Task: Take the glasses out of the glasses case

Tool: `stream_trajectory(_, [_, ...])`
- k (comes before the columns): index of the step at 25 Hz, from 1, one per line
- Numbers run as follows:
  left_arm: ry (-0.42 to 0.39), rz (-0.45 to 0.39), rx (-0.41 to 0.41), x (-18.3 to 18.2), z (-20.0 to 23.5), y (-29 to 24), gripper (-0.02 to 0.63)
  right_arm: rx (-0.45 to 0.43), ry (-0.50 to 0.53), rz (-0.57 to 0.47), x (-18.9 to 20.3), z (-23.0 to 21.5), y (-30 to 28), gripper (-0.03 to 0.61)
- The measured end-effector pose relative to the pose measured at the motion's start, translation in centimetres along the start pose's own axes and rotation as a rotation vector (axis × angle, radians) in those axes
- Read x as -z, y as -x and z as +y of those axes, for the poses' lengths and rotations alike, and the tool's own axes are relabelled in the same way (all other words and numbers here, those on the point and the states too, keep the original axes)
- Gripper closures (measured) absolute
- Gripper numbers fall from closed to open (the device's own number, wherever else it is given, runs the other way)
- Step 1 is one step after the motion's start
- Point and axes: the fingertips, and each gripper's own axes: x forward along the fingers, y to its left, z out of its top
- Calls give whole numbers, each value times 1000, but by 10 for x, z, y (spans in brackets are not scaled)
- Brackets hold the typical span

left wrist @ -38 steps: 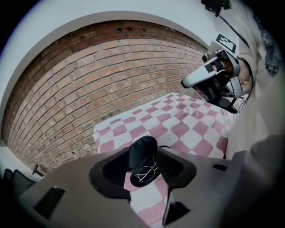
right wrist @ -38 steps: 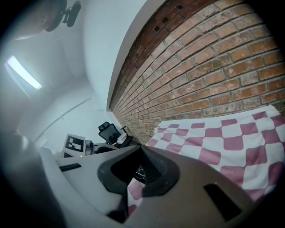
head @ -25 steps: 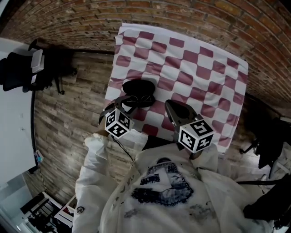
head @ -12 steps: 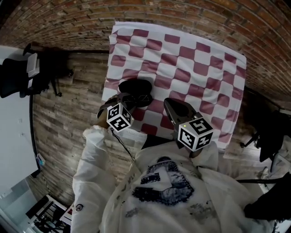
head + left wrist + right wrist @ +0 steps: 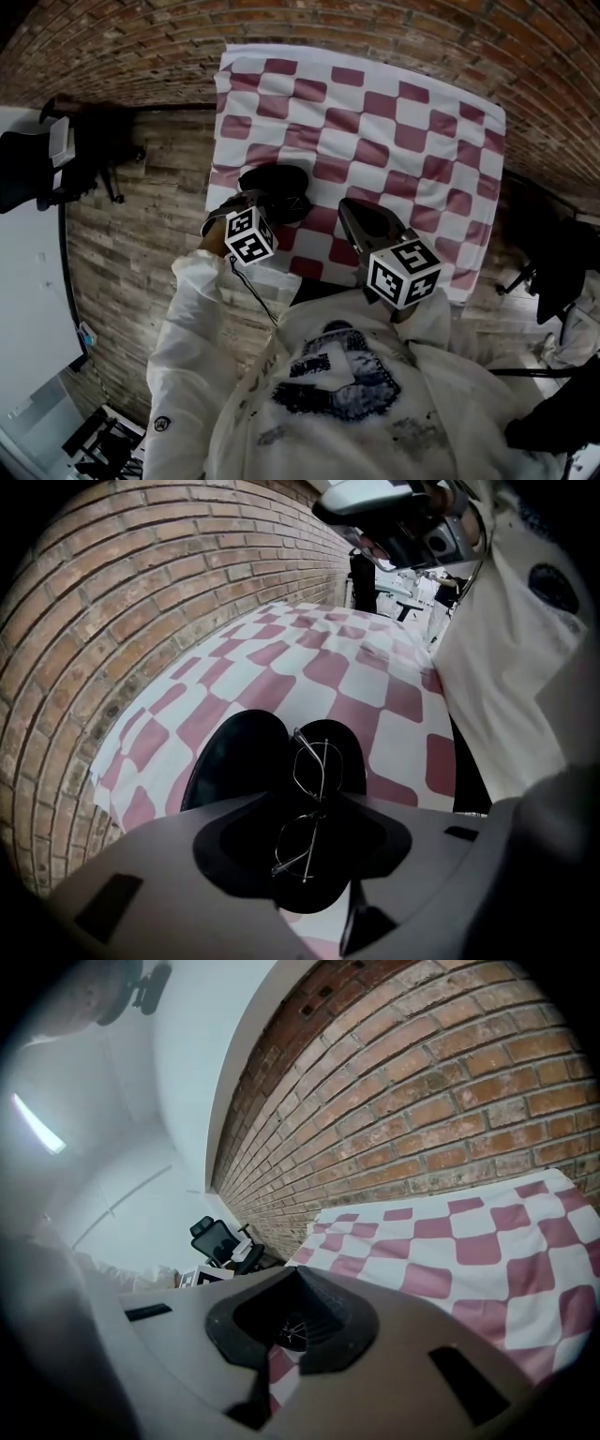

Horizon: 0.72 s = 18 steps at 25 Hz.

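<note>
A black glasses case (image 5: 281, 178) lies open near the left front corner of the checkered cloth (image 5: 394, 122). In the left gripper view its lid (image 5: 230, 757) lies flat, and thin wire-framed glasses (image 5: 316, 778) rest in the other half. My left gripper (image 5: 265, 204) points steeply down over the case. Its jaws (image 5: 305, 846) straddle the nearer lens and are closing, and the pads do not press on the frame. My right gripper (image 5: 359, 217) hovers to the right of the case above the cloth. In its own view the right gripper (image 5: 292, 1327) is open and holds nothing.
A brick wall (image 5: 441, 1101) runs behind the table. Plank floor (image 5: 141, 244) lies to the left, where a black office chair (image 5: 28, 169) stands by a white desk. The cloth's front edge (image 5: 319, 272) is close to the person's white sweater (image 5: 328, 394).
My left gripper has sunk toward the open case and rolled a little. The right gripper has kept its place.
</note>
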Motion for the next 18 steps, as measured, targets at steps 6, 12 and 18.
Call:
stream_trajectory(6, [-27, 22, 45, -1, -5, -10, 470, 11, -3, -4, -4, -5, 0, 565])
stream_trajectory(12, [-49, 51, 73, -1, -10, -12, 502, 17, -7, -12, -6, -9, 2, 565])
stream_trajectory(18, [-63, 70, 94, 2, -16, -18, 545, 24, -15, -19, -7, -12, 6, 565])
